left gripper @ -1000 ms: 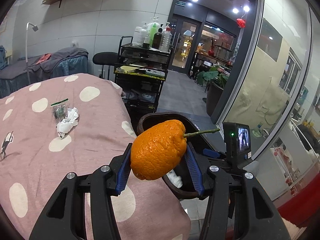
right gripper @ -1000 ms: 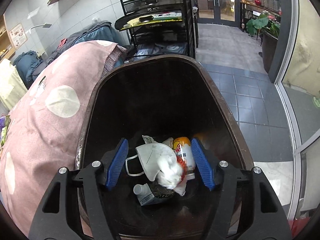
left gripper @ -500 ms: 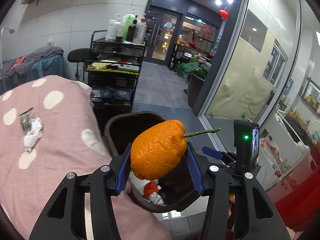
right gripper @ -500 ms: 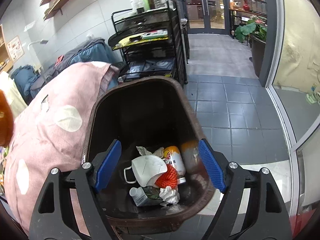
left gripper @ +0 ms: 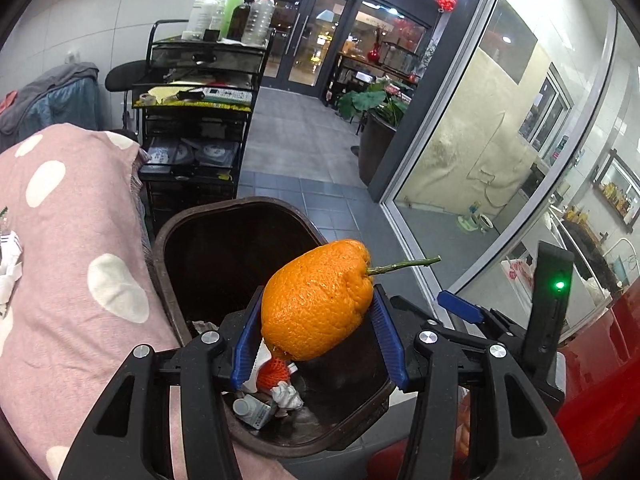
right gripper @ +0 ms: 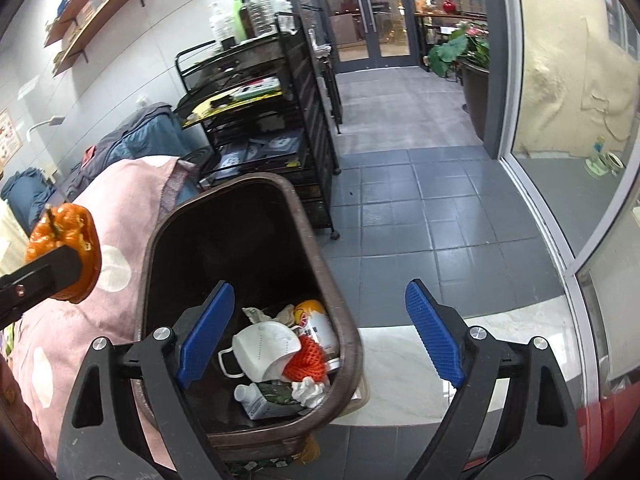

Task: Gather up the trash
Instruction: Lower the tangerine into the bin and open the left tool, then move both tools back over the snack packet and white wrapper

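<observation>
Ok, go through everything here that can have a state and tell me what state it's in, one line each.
Left gripper: shut on the orange.
Orange: whole, stem on, held above the bin.
Right gripper: open and empty; its jaws have just been opening.
Bin: lidless, partly filled.
Mask: lying in the bin.
Bottle: on its side in the bin.
</observation>
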A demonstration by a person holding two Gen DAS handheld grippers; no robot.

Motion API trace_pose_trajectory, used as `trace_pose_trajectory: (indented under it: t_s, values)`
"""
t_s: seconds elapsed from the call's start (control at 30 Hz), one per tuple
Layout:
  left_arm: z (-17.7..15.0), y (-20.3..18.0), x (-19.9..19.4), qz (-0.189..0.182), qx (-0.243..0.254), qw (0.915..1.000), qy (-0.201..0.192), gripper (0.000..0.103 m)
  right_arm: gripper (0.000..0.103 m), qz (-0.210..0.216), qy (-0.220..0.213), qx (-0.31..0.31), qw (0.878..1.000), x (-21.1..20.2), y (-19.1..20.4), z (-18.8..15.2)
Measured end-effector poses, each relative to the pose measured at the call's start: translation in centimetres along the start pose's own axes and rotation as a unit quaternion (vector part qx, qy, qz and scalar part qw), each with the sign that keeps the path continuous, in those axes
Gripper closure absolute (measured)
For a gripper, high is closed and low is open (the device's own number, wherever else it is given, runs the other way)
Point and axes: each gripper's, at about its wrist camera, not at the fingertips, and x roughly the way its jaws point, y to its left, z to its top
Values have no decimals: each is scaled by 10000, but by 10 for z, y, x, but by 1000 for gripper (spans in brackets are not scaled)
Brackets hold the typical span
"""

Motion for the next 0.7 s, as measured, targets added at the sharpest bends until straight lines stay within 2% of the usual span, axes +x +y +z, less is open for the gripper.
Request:
trace_pose_trajectory:
  t_s: [0.43,0.53,0.6,0.7]
  values:
    - [4,0,33,174,-21,9990,420,50,16,-269,-6,208,9994,2,-26,3]
    - [4,-2,35,254,-2,9988,420,37,16,-287,3,246,9993,2,-30,4]
    - [4,0,36,267,-64,9989,370,20,16,-301,-5,261,9992,1,-33,4]
    - [5,1,32,357,-51,9988,317,16,16,-309,-16,268,9992,-1,-34,4]
